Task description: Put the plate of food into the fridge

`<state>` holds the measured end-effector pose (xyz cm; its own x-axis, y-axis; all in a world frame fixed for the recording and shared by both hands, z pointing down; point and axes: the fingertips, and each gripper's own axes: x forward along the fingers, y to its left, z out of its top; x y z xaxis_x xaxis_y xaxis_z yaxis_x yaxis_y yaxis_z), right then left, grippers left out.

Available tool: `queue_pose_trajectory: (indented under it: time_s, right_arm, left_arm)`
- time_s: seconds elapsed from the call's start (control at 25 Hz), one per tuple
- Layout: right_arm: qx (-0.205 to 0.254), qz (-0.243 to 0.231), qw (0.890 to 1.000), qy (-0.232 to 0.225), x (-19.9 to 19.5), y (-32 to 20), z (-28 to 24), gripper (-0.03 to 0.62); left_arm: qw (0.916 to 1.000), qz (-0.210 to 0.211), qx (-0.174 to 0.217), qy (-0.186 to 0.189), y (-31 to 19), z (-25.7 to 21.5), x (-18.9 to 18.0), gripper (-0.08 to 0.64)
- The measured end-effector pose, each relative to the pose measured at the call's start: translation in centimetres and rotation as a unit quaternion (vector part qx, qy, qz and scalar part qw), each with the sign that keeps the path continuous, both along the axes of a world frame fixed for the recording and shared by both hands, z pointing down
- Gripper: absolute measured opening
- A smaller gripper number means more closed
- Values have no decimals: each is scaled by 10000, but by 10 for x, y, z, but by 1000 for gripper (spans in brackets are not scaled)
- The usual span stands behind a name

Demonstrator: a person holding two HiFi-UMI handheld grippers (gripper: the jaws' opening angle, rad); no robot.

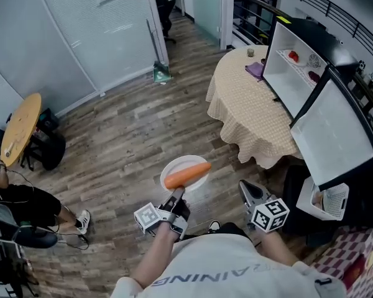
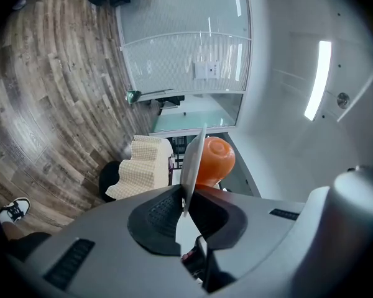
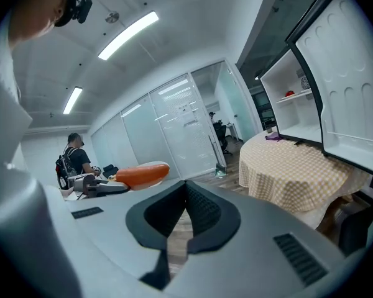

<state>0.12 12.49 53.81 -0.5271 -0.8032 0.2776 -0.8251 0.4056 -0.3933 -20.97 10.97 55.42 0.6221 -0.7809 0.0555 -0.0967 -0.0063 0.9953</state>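
Observation:
A white plate carrying a long orange carrot hangs level above the wooden floor. My left gripper is shut on the plate's near rim. In the left gripper view the plate shows edge-on between the pads, with the carrot behind it. My right gripper hangs to the plate's right, apart from it, shut on nothing; its pads meet at the tips. The open fridge stands on the right, its door swung toward me. The carrot is also in the right gripper view.
A round table with a beige checked cloth stands against the fridge, with a purple cloth on it. Red items sit on a fridge shelf. A person sits at the left by a small wooden table. Glass partitions line the back.

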Motion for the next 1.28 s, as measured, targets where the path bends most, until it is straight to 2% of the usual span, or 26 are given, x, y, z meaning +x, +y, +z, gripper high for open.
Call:
queue_pose_trajectory:
  time_s: [0.2,0.48,0.64,0.84,1.0,1.28]
  right_arm:
    - [-75,80,9999,-21,28,-26,5,21]
    - [-243,318,9992,-31,45,-42,18,21]
    - [-270,586,9979,-13,53,-64,22,21]
    - [-145,859,9962,35,49,-108,12,21]
    - [-223,1038,9943,129,40,-141,12,21]
    - [-239,1326,9907,205,10,-202,3,21]
  left_arm:
    - [9999,117,-36,-103,-29,5,25,31]
    - [9994,259,-204,138,-62,14,46,31]
    - [9982,487,-313,157,-91,22,55,31]
    - [9960,826,-221,243,-144,20,63,31]
    - [9932,1142,-119,168,-185,15,61,31]
    - [9863,1619,-212,241,-247,16,49,31]
